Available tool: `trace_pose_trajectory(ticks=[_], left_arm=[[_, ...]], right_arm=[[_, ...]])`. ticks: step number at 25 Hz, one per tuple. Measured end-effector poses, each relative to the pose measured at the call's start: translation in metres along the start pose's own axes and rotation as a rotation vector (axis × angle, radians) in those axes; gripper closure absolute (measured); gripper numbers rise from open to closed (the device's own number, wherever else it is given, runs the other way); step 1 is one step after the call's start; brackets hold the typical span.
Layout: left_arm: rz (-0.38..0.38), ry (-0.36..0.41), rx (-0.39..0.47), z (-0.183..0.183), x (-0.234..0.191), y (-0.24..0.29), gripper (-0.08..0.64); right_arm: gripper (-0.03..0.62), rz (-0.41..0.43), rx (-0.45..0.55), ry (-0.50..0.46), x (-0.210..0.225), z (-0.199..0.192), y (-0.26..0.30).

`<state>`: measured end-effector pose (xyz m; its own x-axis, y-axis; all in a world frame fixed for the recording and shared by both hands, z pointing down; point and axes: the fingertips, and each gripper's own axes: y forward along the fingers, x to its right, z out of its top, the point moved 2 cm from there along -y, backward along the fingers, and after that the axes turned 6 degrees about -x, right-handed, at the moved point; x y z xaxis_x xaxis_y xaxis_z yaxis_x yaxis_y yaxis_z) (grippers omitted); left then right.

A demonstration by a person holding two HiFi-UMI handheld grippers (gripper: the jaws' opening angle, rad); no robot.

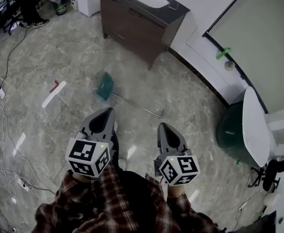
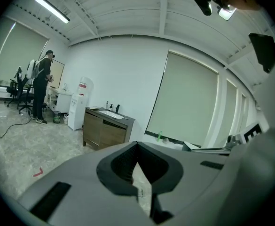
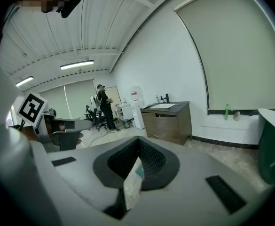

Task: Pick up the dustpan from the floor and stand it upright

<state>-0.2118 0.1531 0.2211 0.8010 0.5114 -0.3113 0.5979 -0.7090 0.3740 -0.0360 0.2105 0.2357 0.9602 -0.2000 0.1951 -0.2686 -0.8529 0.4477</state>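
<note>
The dustpan (image 1: 105, 85) lies flat on the marble floor: a teal pan with a long thin metal handle (image 1: 137, 105) running toward the lower right. Both grippers are held close to the person's body, short of it. My left gripper (image 1: 107, 111) points at the pan from just below it, its tips (image 2: 137, 145) meeting with nothing between them. My right gripper (image 1: 162, 126) sits near the handle's far end, its jaws (image 3: 138, 140) also shut and empty. A sliver of the teal pan (image 3: 138, 172) shows through the slot behind the right jaws.
A dark vanity cabinet with a sink (image 1: 142, 18) stands beyond the dustpan. A green bin (image 1: 231, 130) with a white lid is at the right by the wall. A white strip with a red mark (image 1: 53, 93) and cables (image 1: 6, 125) lie at the left. A person (image 1: 27, 4) stands far back left.
</note>
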Motion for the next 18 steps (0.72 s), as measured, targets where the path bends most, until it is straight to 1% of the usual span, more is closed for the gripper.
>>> trace_pose_trajectory(ticks=[3,6,11,15,18], left_arm=[[-0.028,0.017,-0.001,0.031,-0.019,0.042,0.558],[-0.075,0.053,-0.013,0.06,-0.031,0.082,0.558],[-0.138,0.103,-0.037,0.098,-0.047,0.137,0.558],[-0.2,0.134,-0.079,0.113,-0.052,0.178,0.56],[-0.241,0.148,-0.113,0.117,-0.046,0.205,0.558]], right_arm=[[0.581,-0.021,0.007,0.0,0.012,0.026,0.038],[0.581,-0.064,0.029,0.028,0.03,0.054,0.072],[0.581,-0.135,0.049,0.068,0.059,0.089,0.115],[0.581,-0.211,0.062,0.122,0.085,0.103,0.136],[0.581,-0.261,0.057,0.161,0.107,0.105,0.142]])
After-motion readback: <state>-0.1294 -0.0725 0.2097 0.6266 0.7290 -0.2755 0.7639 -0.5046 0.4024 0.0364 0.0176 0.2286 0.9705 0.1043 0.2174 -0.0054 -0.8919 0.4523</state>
